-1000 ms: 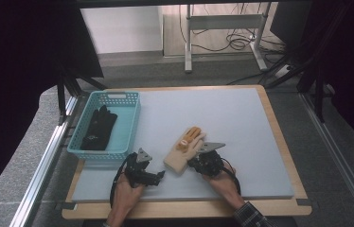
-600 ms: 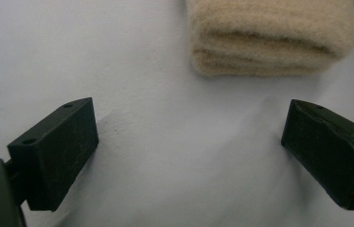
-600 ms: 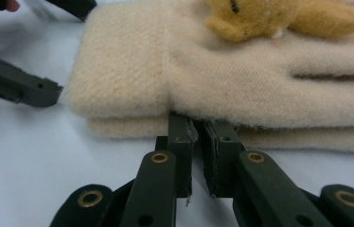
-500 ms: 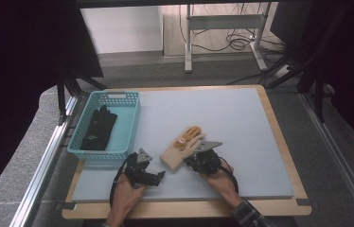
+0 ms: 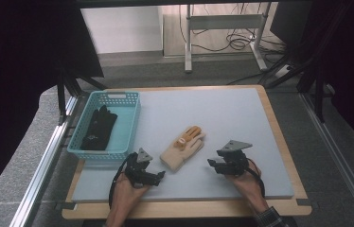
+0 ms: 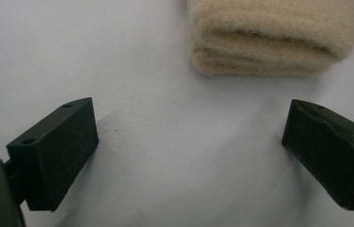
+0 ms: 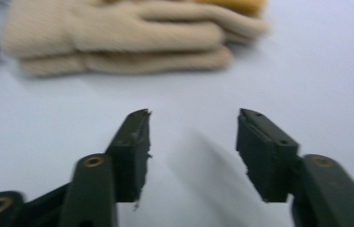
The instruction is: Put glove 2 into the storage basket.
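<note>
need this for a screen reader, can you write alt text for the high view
A beige glove with orange fingertips lies flat on a pale table mat, between a person's two hand-held grippers, left and right, both open and clear of it. A black glove sits in a blue basket at the left.

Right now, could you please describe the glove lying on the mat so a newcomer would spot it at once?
On the pale grey mat, look right of the blue basket. The beige glove lies flat between the two grippers, its fingertips orange; the other glove is black and sits inside the basket.
</note>
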A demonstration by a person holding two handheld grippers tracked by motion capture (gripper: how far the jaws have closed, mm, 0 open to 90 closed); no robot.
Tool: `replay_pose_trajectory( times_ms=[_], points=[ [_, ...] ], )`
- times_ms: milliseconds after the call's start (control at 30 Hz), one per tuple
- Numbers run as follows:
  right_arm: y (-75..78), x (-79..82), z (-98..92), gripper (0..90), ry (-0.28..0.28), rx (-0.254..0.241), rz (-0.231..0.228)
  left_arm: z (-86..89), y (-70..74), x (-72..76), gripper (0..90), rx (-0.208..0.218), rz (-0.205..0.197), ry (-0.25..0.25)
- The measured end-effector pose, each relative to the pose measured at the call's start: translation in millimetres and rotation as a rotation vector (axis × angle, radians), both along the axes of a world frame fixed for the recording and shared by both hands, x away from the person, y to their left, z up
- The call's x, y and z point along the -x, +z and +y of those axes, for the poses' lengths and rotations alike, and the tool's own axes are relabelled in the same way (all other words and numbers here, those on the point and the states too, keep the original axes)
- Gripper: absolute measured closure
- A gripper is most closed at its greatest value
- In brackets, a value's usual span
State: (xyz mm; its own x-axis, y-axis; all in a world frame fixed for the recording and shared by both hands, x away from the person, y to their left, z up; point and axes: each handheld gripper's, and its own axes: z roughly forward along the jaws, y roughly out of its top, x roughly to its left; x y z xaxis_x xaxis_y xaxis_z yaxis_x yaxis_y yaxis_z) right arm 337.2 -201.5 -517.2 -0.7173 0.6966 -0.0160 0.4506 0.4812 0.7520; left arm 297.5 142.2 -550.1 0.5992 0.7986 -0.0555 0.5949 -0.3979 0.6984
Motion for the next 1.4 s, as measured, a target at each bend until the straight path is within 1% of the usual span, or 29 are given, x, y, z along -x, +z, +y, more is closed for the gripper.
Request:
replay_pose_trajectory(
  times_ms=[33,100,133,267,300,333,367,433,467,500,533,567,633,800,833,867,900,933,967,1000,1033,1067,1100,1133,1167,1233,1333,1367,1400],
  points=[
    [0.0,0.0,0.0,40.1,0.000,0.000,0.000,0.0,0.0,0.0,4.6,0.000,0.000,0.000],
    [0.1,0.1,-12.7,34.9,-0.030,-0.003,-0.004,0.0,-0.1,0.0,4.6,0.001,-0.001,0.000],
    [-0.1,-0.1,-25.1,31.2,-0.060,-0.005,-0.009,-0.1,-0.1,0.1,4.5,0.001,-0.001,0.001],
    [-3.0,-1.3,-47.7,26.0,-0.122,0.010,-0.007,-0.1,-0.1,0.3,4.5,0.000,-0.003,0.001],
    [-4.2,-1.4,-52.0,25.4,-0.138,0.013,-0.007,-0.1,-0.1,0.4,4.6,0.000,-0.003,0.001],
    [-4.2,-1.4,-52.0,25.4,-0.138,0.013,-0.007,-0.1,-0.1,0.4,4.7,0.000,-0.003,0.001],
    [-6.1,-2.1,-59.5,24.2,-0.164,0.026,-0.008,-0.1,0.1,0.6,4.8,0.000,-0.003,0.002],
    [-7.2,-2.6,-62.2,23.8,-0.171,0.029,-0.006,-0.2,0.1,0.7,4.8,0.000,-0.003,0.002],
    [-9.6,-3.3,-65.7,23.0,-0.181,0.040,0.001,-0.2,0.2,0.8,4.9,-0.001,-0.003,0.002],
    [-11.4,-3.6,-66.3,22.0,-0.182,0.044,0.008,-0.3,0.5,1.0,4.9,-0.001,-0.002,0.002],
    [-12.7,-3.5,-66.9,21.7,-0.178,0.038,0.000,-0.4,0.8,1.2,4.8,-0.002,-0.001,0.001],
    [-12.6,-3.6,-67.1,21.5,-0.178,0.035,0.003,-0.3,1.8,1.5,4.8,-0.006,0.004,-0.001],
    [-12.8,-3.7,-66.8,20.8,-0.174,0.038,0.002,0.1,4.2,1.9,4.9,-0.017,0.019,-0.013],
    [-13.4,-3.3,-66.6,20.6,-0.174,0.039,-0.002,-0.6,12.6,0.4,4.9,0.011,0.026,-0.035],
    [-13.4,-3.3,-66.6,20.6,-0.174,0.039,-0.002,-0.6,12.6,0.4,4.8,0.011,0.026,-0.035],
    [-13.5,-3.2,-66.6,20.6,-0.174,0.038,-0.002,-2.2,16.1,-0.7,4.8,0.008,0.025,-0.041],
    [-13.6,-3.1,-66.6,20.6,-0.174,0.038,-0.003,-5.5,23.3,-3.0,4.7,0.007,0.020,-0.051],
    [-13.6,-3.1,-66.6,20.6,-0.174,0.038,-0.003,-5.5,23.3,-3.0,4.7,0.007,0.020,-0.051],
    [-13.6,-3.1,-66.6,20.6,-0.174,0.038,-0.004,-9.1,31.7,-6.0,4.7,0.009,0.017,-0.063],
    [-13.6,-3.1,-66.6,20.6,-0.174,0.038,-0.003,-11.3,35.9,-7.8,4.7,0.010,0.013,-0.069],
    [-13.6,-3.1,-66.6,20.6,-0.174,0.038,-0.003,-11.3,35.9,-7.8,4.7,0.010,0.013,-0.069],
    [-13.7,-3.1,-66.6,20.6,-0.174,0.038,-0.004,-13.8,40.1,-10.0,4.7,0.009,0.012,-0.075],
    [-13.7,-3.0,-66.6,20.6,-0.174,0.038,-0.004,-19.2,47.4,-15.7,4.6,0.004,0.010,-0.087],
    [-13.7,-3.0,-66.6,20.6,-0.174,0.038,-0.004,-19.2,47.4,-15.7,4.6,0.004,0.010,-0.087],
    [-13.7,-3.1,-66.7,20.6,-0.175,0.037,-0.003,-24.8,53.1,-23.0,4.6,0.004,0.014,-0.096],
    [-13.7,-3.2,-66.9,20.6,-0.175,0.035,-0.002,-27.0,54.7,-26.0,4.5,0.006,0.017,-0.098],
    [-13.7,-3.2,-67.0,20.5,-0.174,0.035,-0.002,-37.8,58.3,-40.4,4.4,0.009,0.040,-0.108],
    [-13.7,-3.3,-67.0,20.4,-0.174,0.034,-0.001,-46.3,57.6,-49.5,4.0,-0.007,0.053,-0.114],
    [-13.7,-3.3,-67.0,20.4,-0.175,0.033,-0.001,-46.3,57.6,-49.5,3.9,-0.007,0.053,-0.114]
  ],
)
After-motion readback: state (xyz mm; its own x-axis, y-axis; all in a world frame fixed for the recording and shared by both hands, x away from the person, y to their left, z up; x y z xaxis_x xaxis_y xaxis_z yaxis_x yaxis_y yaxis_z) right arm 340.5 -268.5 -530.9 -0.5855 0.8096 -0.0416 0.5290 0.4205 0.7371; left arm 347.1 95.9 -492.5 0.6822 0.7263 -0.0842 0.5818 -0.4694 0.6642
